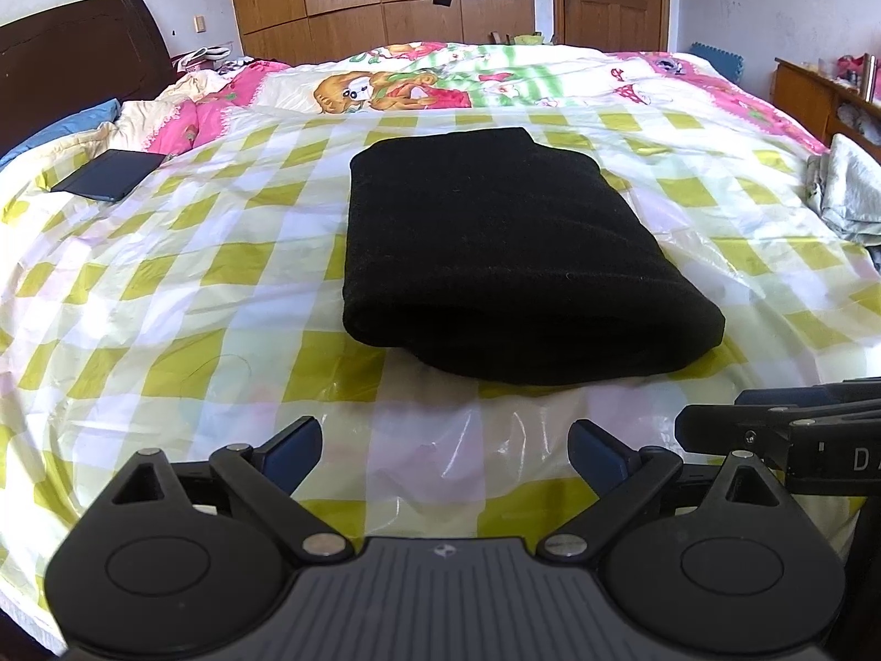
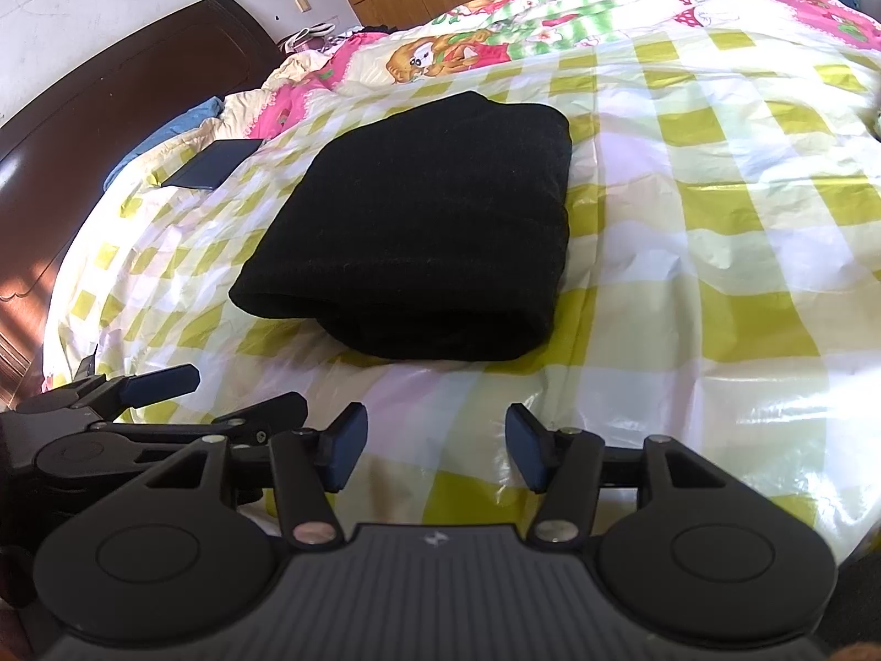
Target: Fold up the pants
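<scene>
The black pants (image 1: 495, 253) lie folded into a thick rectangle on the bed (image 1: 165, 275), on its yellow-and-white checked cover — near the middle, apart from both grippers. The left gripper (image 1: 445, 454) and the right gripper (image 2: 436, 449) hover side by side over the near edge of the bed, jaws spread and pinching nothing. A dark flat book (image 1: 107, 175) lies far left, near the headboard (image 1: 71, 55).
</scene>
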{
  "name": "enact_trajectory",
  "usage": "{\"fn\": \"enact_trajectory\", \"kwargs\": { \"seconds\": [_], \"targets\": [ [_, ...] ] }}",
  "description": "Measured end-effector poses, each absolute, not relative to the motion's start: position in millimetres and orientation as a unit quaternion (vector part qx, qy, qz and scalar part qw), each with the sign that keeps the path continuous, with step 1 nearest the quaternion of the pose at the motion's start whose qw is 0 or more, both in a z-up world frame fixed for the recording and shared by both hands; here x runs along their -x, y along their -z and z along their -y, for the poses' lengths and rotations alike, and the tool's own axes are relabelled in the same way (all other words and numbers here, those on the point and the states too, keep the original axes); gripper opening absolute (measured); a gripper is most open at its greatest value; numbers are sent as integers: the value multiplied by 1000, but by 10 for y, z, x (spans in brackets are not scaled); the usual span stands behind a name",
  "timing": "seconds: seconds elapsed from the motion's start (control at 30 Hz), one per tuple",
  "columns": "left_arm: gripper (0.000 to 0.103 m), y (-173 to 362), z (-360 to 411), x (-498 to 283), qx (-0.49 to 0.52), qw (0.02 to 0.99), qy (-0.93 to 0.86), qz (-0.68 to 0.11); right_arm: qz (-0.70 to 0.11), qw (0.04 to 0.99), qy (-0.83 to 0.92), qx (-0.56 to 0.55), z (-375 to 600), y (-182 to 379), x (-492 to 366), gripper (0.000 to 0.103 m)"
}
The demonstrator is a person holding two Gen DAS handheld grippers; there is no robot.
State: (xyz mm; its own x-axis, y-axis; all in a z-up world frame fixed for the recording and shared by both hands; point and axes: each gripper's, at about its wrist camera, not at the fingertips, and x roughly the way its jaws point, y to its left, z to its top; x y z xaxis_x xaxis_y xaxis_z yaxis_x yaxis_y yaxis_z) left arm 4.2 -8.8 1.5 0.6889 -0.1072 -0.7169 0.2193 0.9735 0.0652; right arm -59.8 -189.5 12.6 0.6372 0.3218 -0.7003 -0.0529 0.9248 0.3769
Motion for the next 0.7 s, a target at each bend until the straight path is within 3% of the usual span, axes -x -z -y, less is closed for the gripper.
{"fn": "enact_trajectory", "kwargs": {
  "seconds": [0.7],
  "targets": [
    [103,-14,60,-43,-54,914,92,-390,-414,891,-110,-153,1893,-116,597,60]
  ]
}}
